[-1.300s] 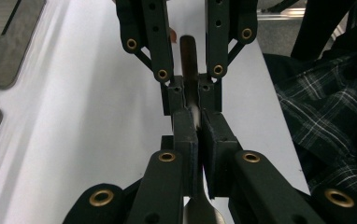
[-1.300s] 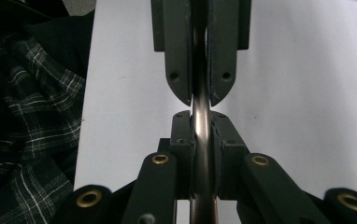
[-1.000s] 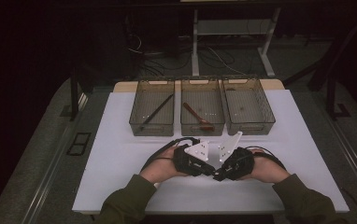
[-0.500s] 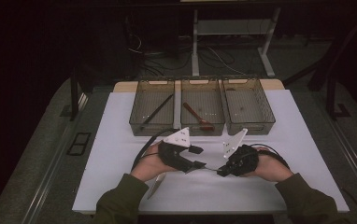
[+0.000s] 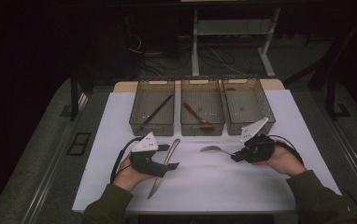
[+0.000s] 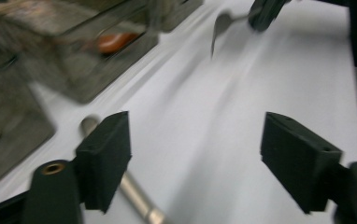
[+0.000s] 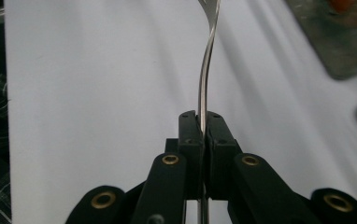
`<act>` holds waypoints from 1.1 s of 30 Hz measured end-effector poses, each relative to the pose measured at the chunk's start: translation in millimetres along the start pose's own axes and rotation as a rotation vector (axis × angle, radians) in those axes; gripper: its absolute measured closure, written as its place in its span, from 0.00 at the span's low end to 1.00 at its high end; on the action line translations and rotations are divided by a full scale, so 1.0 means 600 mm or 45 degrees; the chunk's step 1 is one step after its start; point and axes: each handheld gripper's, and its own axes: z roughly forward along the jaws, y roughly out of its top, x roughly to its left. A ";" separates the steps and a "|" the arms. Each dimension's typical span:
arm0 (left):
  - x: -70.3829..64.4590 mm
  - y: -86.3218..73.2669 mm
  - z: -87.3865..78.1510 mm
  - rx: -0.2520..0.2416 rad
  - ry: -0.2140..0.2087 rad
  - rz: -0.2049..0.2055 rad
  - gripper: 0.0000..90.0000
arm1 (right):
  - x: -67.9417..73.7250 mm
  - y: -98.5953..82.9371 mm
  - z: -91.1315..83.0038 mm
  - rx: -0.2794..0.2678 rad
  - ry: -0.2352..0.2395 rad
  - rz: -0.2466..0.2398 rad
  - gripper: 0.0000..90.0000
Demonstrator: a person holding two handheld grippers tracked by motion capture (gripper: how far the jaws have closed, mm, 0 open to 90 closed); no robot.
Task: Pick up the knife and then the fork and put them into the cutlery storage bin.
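Two utensils are being sorted: the fork [image 7: 208, 56] is pinched edgewise in the right gripper [image 7: 200, 122]; near it, the left gripper [image 6: 195, 154] is spread wide, empty, over the knife [image 5: 163, 167].

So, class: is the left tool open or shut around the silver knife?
Open. The left tool has its black jaws spread wide apart, and the silver knife lies on the white table beside one jaw, ungripped.

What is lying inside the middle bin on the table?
Inside the middle bin lies a reddish-brown spoon, bowl toward the near wall. The near wall hides part of the floor, so nothing else can be confirmed there.
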 end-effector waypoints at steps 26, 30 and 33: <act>-0.008 -0.050 -0.020 0.006 0.115 -0.058 0.00 | -0.152 0.018 -0.108 -0.239 -0.370 0.456 0.95; -0.008 -0.049 -0.021 0.006 0.118 -0.055 0.00 | -0.183 0.017 -0.109 -0.231 -0.426 0.544 0.95; -0.009 -0.049 -0.021 0.008 0.117 -0.052 0.00 | -0.207 0.018 -0.103 -0.215 -0.458 0.599 0.95</act>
